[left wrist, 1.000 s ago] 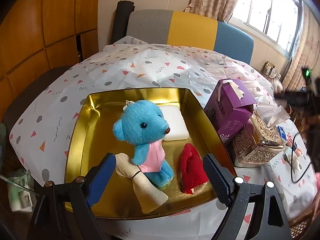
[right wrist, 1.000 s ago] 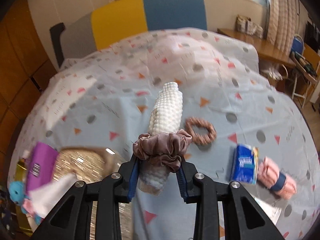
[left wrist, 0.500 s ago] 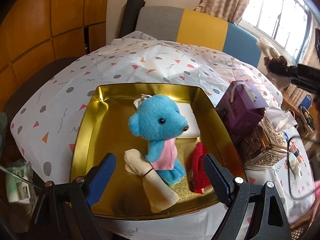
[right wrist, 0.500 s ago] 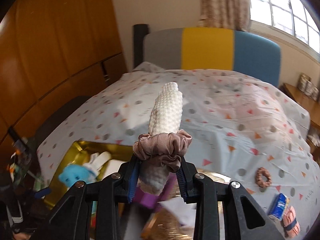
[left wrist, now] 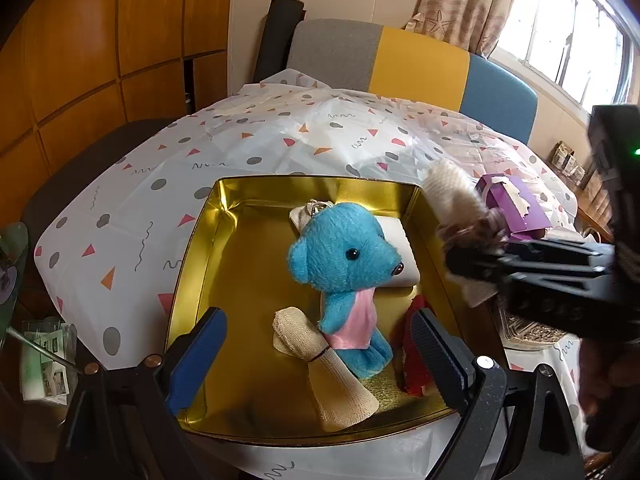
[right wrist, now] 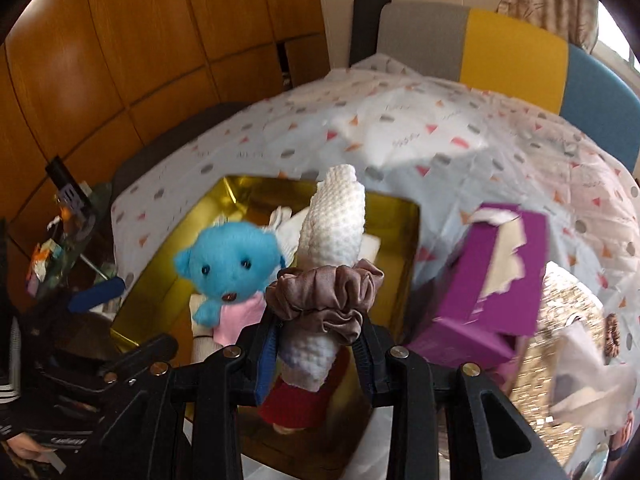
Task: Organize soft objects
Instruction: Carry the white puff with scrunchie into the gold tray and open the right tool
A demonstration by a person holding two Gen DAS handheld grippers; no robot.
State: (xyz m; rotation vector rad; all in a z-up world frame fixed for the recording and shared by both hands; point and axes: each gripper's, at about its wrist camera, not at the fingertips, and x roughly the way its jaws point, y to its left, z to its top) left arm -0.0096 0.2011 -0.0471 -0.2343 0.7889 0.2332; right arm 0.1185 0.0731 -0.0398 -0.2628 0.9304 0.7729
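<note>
The right gripper (right wrist: 316, 344) had its jaws clamped tight on the rolled white cloth (right wrist: 334, 224) at the band of the brown scrunchie (right wrist: 326, 298), low on the roll, with most of its length standing out beyond the jaws. It was held above the right-hand edge of the gold tray (right wrist: 410, 248), not yet inside.

Risks noted:
- The grip sat on slippery gathered fabric; the roll could slide out of the scrunchie or droop, and land on the tray wall or on the table (left wrist: 280, 136) outside it.
- The purple box (right wrist: 500, 276) and the ornate tissue holder (right wrist: 572, 320) stood just beside the tray's right wall. In the left wrist view the right gripper (left wrist: 472, 256) was blurred, and a low pass could knock either over.
- The tray floor on that side was crowded: the red item (left wrist: 416, 348), the white pad (left wrist: 396, 248) and the blue bear (left wrist: 344, 264) left little free space. A release there could pile the roll on the bear or tip it.

Pose: the right gripper pointed steeply downward toward the tray. The left gripper (left wrist: 316, 352) hung low at the tray's near edge, also angled down, its jaws opening wide with nothing pressed between them; the beige bundle (left wrist: 324, 368) lay on the tray floor beyond.
</note>
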